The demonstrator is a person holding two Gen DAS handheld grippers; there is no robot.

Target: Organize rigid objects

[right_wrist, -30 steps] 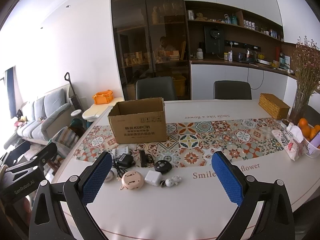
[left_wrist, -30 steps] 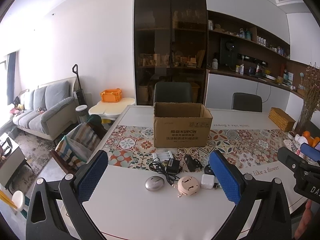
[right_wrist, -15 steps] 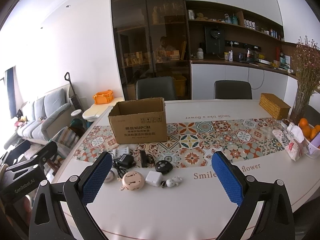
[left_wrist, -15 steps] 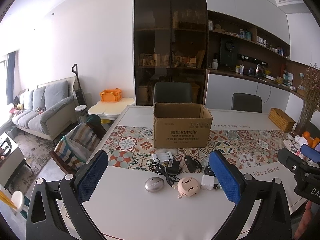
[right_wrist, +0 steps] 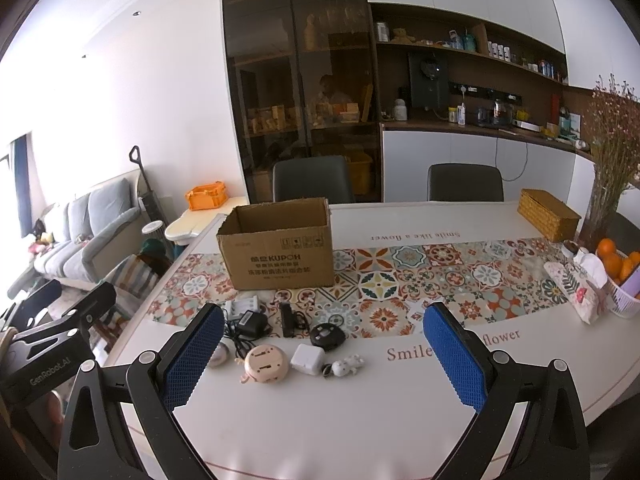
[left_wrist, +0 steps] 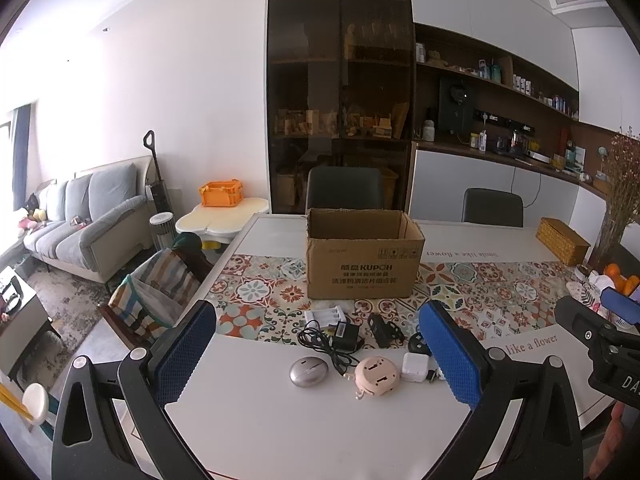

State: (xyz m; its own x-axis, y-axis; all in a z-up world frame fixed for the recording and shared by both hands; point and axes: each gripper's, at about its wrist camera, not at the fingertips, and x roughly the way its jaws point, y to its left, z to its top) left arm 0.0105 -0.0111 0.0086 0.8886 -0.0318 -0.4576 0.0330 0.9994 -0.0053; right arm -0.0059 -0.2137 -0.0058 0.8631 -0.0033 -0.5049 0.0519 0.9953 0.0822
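**Both tongs wide open, little things wait by the box**

My left tongs (left_wrist: 320, 356) are spread wide apart and hold nothing. My right tongs (right_wrist: 324, 358) are wide apart too, with nothing in them. Both hang over the near edge of the white table (right_wrist: 320, 420). In front of me lie the small things in a bunch: a silver oval case (left_wrist: 309, 371), a pink round gadget (left_wrist: 376, 376), a white plug block (left_wrist: 414, 366), a black charger (left_wrist: 346, 334) with its cord. The open cardboard box (left_wrist: 362, 268) stands just behind them on the flowery cloth (right_wrist: 400, 276).
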